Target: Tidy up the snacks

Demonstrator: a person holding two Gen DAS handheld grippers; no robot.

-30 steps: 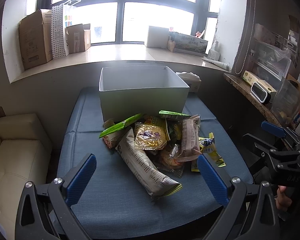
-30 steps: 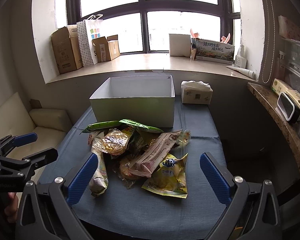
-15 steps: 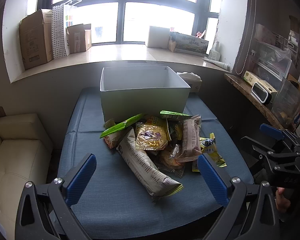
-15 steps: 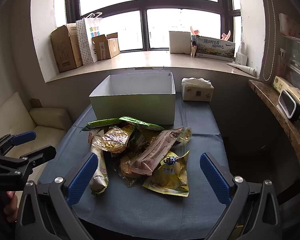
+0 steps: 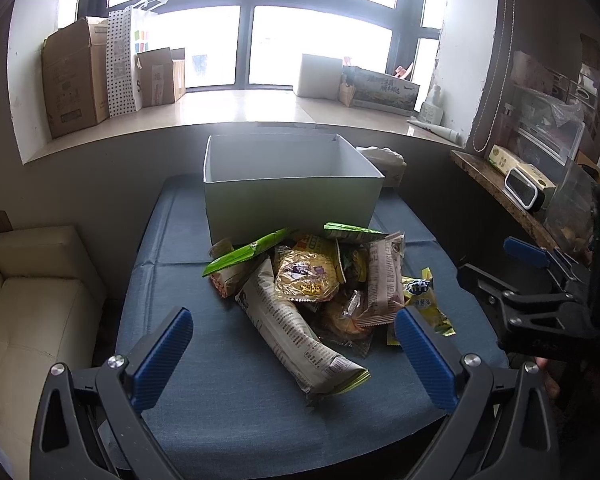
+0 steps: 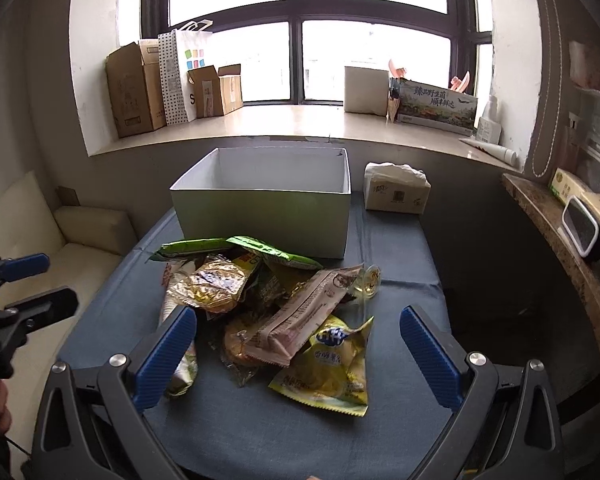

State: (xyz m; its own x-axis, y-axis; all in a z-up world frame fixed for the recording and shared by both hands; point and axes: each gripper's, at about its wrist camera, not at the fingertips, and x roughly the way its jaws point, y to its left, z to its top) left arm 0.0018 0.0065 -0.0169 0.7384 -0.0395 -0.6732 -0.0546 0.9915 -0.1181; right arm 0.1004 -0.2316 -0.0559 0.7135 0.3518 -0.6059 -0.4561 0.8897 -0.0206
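Left wrist view: the left gripper (image 5: 294, 354), its blue-padded fingers spread wide and holding nothing, hangs over the near edge of the blue cloth-covered table (image 5: 228, 408). The heap of crinkly foil and plastic snack packets (image 5: 324, 292) lies at centre, with a long printed paper-look tube packet (image 5: 296, 328) reaching toward 6 o'clock. The open white rectangular cardboard box (image 5: 292, 196) stands just behind the heap at 12 o'clock, seemingly empty. The right gripper (image 5: 516, 276) shows at 3 o'clock, off the table's edge.

Right wrist view: the right gripper (image 6: 298, 354) is likewise spread and empty, above the yellow crinkled chip bag (image 6: 328, 368) lying nearest at 6 o'clock. The packets overlap, so I judge that pinching one may drag its neighbours along or nudge the chip bag off the near edge; slick foil may also slip from the pads.

The table is soft fabric with fold creases. A cream sofa (image 6: 52, 248) sits at 9 o'clock, a tissue box (image 6: 396, 194) at 1 o'clock beside the box, and cardboard cartons (image 6: 134, 92) line the bright windowsill (image 6: 284, 128).
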